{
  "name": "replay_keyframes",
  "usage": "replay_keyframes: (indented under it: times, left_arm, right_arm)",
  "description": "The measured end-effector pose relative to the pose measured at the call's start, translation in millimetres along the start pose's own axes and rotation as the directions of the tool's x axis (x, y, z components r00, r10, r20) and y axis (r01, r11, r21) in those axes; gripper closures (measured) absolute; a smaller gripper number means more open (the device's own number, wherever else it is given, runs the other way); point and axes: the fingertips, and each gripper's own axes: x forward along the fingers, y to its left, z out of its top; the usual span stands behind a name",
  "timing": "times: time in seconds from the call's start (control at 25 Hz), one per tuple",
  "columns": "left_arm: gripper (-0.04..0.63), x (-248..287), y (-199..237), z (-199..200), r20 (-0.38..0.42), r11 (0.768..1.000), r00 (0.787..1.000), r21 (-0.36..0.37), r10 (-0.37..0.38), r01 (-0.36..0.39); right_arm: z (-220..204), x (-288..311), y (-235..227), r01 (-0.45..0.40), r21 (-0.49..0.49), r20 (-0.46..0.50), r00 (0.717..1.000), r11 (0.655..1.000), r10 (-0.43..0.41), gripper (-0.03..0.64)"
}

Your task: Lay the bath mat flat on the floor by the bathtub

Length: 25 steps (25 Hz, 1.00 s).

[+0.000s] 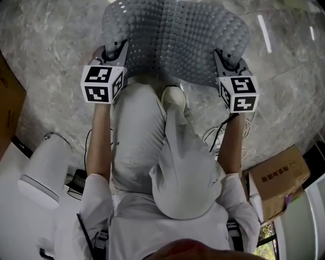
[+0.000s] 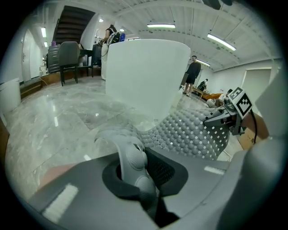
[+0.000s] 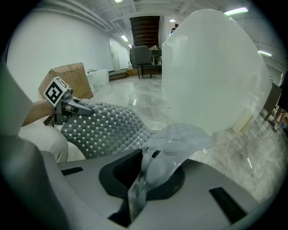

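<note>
A grey, bumpy bath mat [image 1: 175, 40] with small holes hangs between my two grippers above the marble floor, sagging in the middle. My left gripper [image 1: 112, 52] is shut on the mat's left corner [image 2: 130, 157]. At the other side my right gripper [image 1: 228, 62] is shut on the right corner [image 3: 155, 168]. The white bathtub [image 2: 146, 76] stands just beyond the mat in the left gripper view, and it fills the right of the right gripper view as a white bathtub wall [image 3: 211, 72]. The mat's far edge [image 1: 167, 4] runs out of the head view.
The person's knees [image 1: 152, 132] and a shoe [image 1: 172, 96] are under the mat's near edge. A cardboard box [image 1: 277, 180] stands at the right, a white bin [image 1: 43, 170] at the left. Chairs [image 2: 67, 56] and people stand far off.
</note>
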Motion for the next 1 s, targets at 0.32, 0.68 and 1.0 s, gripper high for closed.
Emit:
replay_keyframes:
  times: [0.32,0.68,1.0]
  left_arm:
    - [0.571,18,24,-20,-0.050,0.999,0.998,0.029,0.038,-0.037]
    - [0.566,50,63,-55,-0.163,0.986,0.981,0.148,0.105,-0.081]
    - [0.557,76,106,-93,-0.241,0.983,0.960,0.146,0.141,-0.108]
  right_arm:
    - [-31,23,-37,0.067,0.008,-0.077,0.995,0.998,-0.066,0.583]
    - [-90,55,-75,0.086,0.107,-0.180,0.981,0.990,-0.066,0.584]
    - [-143,84,-113,0.053,0.227,-0.192,0.981,0.973,-0.008,0.584]
